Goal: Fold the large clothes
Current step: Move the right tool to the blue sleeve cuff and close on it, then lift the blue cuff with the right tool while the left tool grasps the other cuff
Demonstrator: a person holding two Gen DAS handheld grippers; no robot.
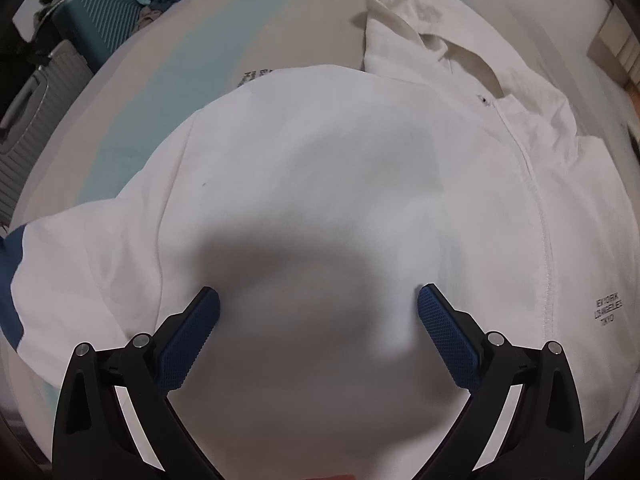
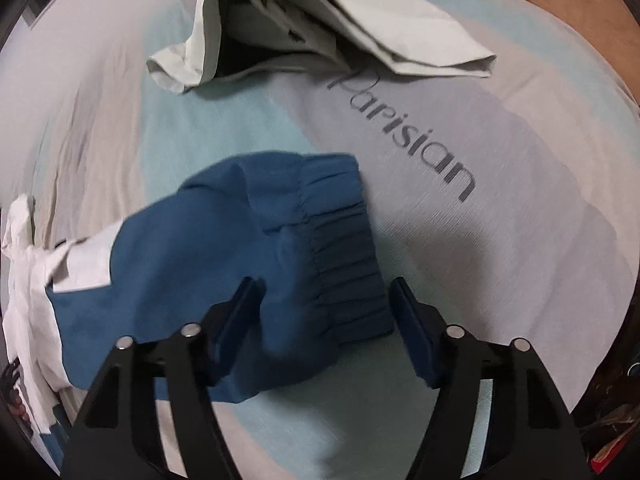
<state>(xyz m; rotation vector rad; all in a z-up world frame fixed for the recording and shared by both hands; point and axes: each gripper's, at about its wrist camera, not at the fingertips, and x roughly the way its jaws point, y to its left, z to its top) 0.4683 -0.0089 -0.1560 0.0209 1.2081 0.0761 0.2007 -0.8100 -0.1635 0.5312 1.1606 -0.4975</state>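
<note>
A striped bed [image 2: 520, 240] carries a white hooded jacket [image 1: 320, 184], its hem cut off by the frame. The jacket's blue sleeve cuff [image 2: 336, 248], blurred, lies between the released right tool [image 2: 326, 292]. The left tool [image 1: 319, 298] hovers released above the jacket's body.

Left gripper [image 1: 319, 300] spread wide over white hoodie [image 1: 320, 184].

I see a matt white cloth jacket [image 1: 320, 184] with a gathered blue cuff [image 2: 340, 248], on a printed woven bedsheet [image 2: 500, 220]; my pads [image 1: 188, 340] are knurled blue rubber.
</note>
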